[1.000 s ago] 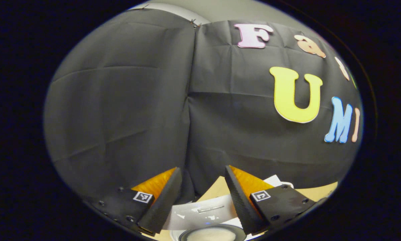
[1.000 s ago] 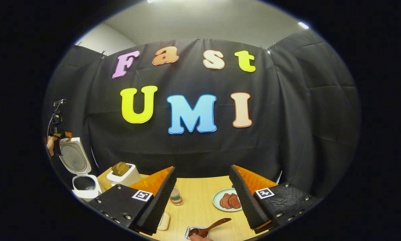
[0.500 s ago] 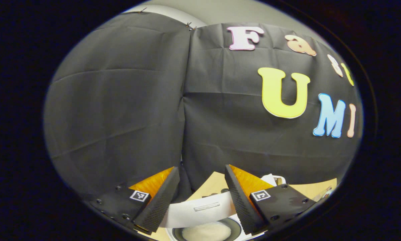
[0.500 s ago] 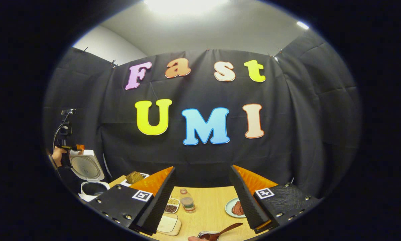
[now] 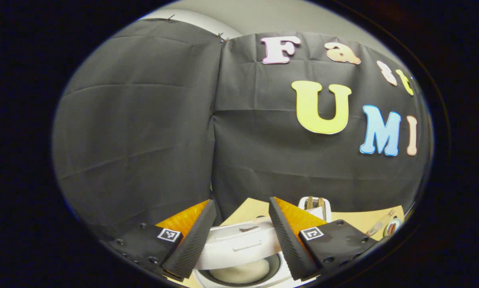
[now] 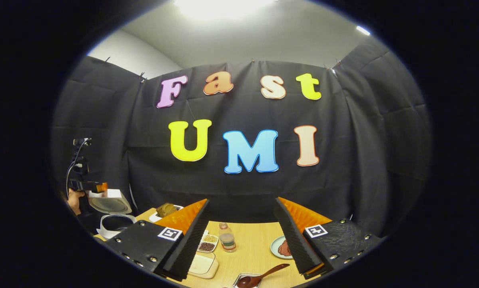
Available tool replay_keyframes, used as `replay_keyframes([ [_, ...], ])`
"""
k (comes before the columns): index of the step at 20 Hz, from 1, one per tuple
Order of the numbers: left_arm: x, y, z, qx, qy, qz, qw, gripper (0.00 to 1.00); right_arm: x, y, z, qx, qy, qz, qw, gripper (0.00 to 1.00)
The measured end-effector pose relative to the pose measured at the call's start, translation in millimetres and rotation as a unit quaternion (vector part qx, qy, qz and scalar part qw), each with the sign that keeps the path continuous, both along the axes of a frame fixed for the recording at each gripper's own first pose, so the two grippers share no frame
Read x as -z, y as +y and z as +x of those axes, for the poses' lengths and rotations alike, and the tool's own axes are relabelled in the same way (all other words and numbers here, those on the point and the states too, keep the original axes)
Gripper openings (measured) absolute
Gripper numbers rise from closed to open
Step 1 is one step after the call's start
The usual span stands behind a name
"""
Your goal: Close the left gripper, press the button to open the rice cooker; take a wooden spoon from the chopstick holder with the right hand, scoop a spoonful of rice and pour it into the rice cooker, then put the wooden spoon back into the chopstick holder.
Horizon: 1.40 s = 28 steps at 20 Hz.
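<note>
- The left tongs (image 5: 239, 236) are seen parted, nothing held between the fingers; the white lid (image 5: 239, 244) of the rice cooker (image 5: 239, 276) lies in the gap just ahead of them, tipped over the pot, in which pale rice (image 5: 241, 273) can be made out.
- The right tongs (image 6: 241, 236) are likewise spread wide and empty, held above the counter (image 6: 247, 248).
- The wooden spoon (image 6: 259, 277) is found low in the right gripper view, just below the right tongs, its bowl resting in a small metal tray (image 6: 245, 280) and its handle slanting up to the right.
- The spoon is judged light and stiff, with a smooth, rounded handle that may roll or twist between the fingers; a hold at mid-handle, square across it, is advised, so that the bowl stays level.
- The cooker lid is judged hinged and light; it would be moved by a push on its outer face, not by pinching.
- Farther out, a bottle (image 6: 226, 242), a divided dish of beans (image 6: 207, 243) and a plate (image 6: 277, 248) stand on the counter; the cooker (image 6: 115, 222) is seen at far left, with the other tongs (image 6: 93, 187) at its lid.
- The chopstick holder cannot be identified with certainty.
</note>
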<state>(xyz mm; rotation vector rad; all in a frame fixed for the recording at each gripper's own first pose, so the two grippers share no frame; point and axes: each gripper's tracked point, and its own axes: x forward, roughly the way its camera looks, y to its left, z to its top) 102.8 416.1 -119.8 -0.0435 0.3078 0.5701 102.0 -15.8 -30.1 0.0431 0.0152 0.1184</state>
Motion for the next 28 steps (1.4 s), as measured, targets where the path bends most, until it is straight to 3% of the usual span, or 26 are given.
replay_keyframes([
  [16, 95, -56, -38, 0.0, 0.044, -0.057, 0.997, 0.93, 12, -9, -11, 0.003, 0.022, 0.002, 1.0, 0.96],
  [19, 111, -62, -38, 0.01, 0.067, -0.036, 0.997, 0.89, 22, -6, -10, -0.005, 0.04, 0.013, 0.999, 0.96],
  [22, 122, -62, -37, 0.006, 0.076, -0.055, 0.996, 0.92, 25, -6, -9, -0.003, 0.05, 0.024, 0.998, 0.96],
  [28, 149, -70, -38, 0.014, 0.108, -0.049, 0.993, 0.89, 23, 3, -12, -0.01, 0.043, 0.003, 0.999, 0.96],
])
